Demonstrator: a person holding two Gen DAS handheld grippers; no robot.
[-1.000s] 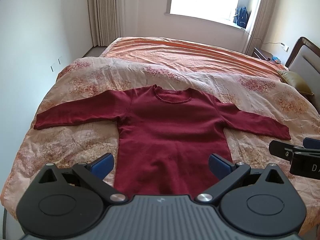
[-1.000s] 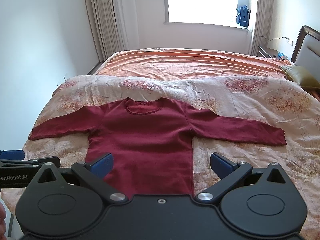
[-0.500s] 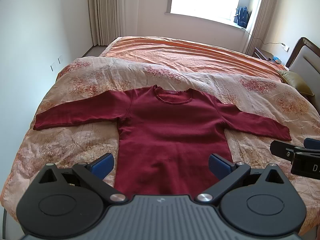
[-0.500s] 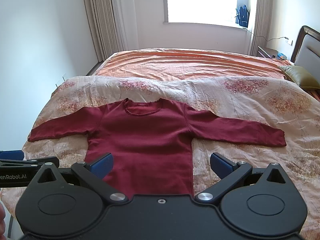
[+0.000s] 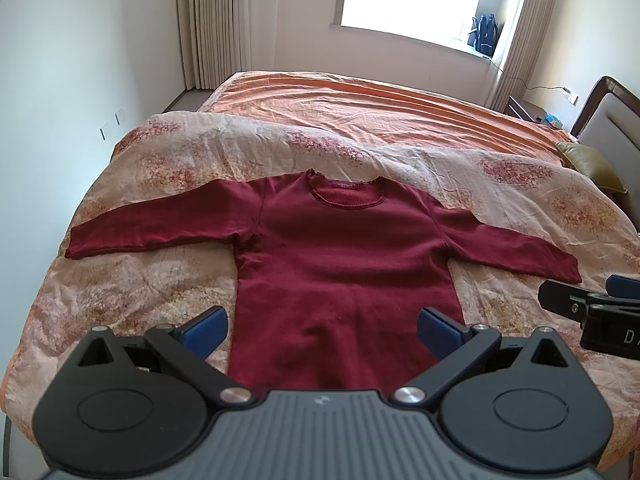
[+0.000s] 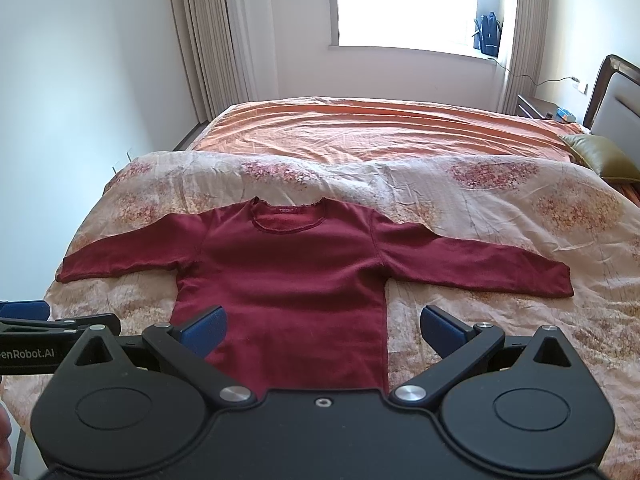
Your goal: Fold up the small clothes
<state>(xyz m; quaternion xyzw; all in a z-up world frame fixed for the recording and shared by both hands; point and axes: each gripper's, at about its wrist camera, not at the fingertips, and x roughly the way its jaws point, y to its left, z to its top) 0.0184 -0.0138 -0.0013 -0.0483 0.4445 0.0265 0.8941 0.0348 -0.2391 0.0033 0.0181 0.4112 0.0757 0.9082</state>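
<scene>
A dark red long-sleeved top (image 5: 344, 264) (image 6: 288, 276) lies flat and face up on the floral quilt (image 5: 132, 280), collar away from me and both sleeves spread sideways. My left gripper (image 5: 322, 326) hovers open above the hem, its blue pads straddling the body's width with nothing between them. My right gripper (image 6: 324, 326) is open too, above the hem's right half, empty. Each gripper shows at the edge of the other's view: the right gripper (image 5: 592, 308) beyond the right cuff, the left gripper (image 6: 48, 320) below the left cuff.
The quilt covers the near half of a bed; an orange sheet (image 5: 360, 104) covers the far half. A headboard (image 5: 608, 120) and olive pillow (image 5: 588, 164) are at the right. A white wall runs close along the left, with curtains and a window behind.
Both grippers have drifted very slightly, staying open above the hem. The top lies as it did.
</scene>
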